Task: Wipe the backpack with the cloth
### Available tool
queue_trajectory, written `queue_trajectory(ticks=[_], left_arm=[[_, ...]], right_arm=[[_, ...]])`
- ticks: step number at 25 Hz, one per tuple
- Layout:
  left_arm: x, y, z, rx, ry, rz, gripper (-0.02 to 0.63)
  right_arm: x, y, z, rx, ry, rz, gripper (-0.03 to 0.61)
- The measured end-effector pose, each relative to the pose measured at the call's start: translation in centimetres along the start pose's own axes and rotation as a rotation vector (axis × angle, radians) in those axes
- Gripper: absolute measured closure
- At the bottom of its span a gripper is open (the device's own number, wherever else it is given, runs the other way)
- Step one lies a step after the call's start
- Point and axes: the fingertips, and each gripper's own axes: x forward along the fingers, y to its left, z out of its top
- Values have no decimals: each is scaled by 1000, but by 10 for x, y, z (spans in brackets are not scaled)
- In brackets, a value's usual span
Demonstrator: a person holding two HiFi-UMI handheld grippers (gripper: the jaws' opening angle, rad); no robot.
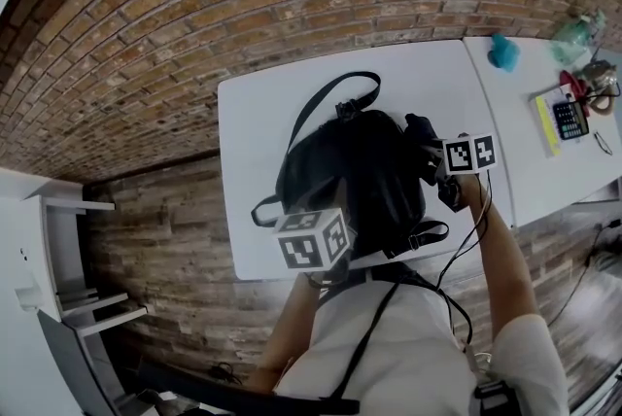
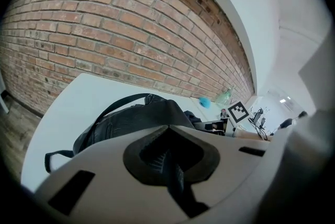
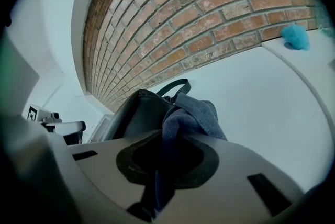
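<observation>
A black backpack [image 1: 360, 173] lies flat on the white table [image 1: 255, 127], its carry strap [image 1: 316, 108] looped toward the wall. My left gripper [image 1: 313, 244] is at the bag's near end. In the left gripper view its jaws are shut on a black fold of the backpack [image 2: 131, 121]. My right gripper [image 1: 452, 176] is at the bag's right side, shut on a grey-blue cloth [image 3: 191, 115]. The cloth [image 1: 420, 127] bunches out of the jaws and rests against the backpack [image 3: 133, 113].
A second white table [image 1: 525, 137] adjoins on the right, holding a teal puff [image 1: 502, 52], a calculator [image 1: 570, 120] and small clutter. A brick wall [image 1: 243, 6] runs behind. White shelving [image 1: 58, 259] stands at the left. Cables hang from my right gripper.
</observation>
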Motion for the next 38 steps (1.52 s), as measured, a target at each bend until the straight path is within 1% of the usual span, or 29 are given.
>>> queue_trajectory(ticks=[7, 13, 18, 21, 26, 30, 34, 38], left_arm=[[-3, -4, -3, 7, 0, -18, 609], [-4, -8, -4, 12, 6, -34, 609], [-4, -12, -5, 22, 4, -42, 609], [-3, -12, -6, 16, 6, -47, 609], [-2, -14, -5, 11, 6, -54, 609], [-1, -18, -6, 7, 4, -64, 609], [0, -19, -8, 7, 7, -64, 609], [-1, -19, -11, -2, 9, -57, 609]], right_arm=[[-15, 3, -24, 27, -14, -11, 540], [-29, 5, -48, 40, -4, -19, 540], [-40, 7, -69, 74, -13, -23, 541], [-46, 8, -80, 93, -20, -30, 540], [-56, 12, -100, 82, -17, -62, 540], [-62, 13, -115, 108, -13, -60, 540], [-65, 16, -125, 127, -9, -54, 540], [-66, 16, -127, 145, -13, -48, 540]])
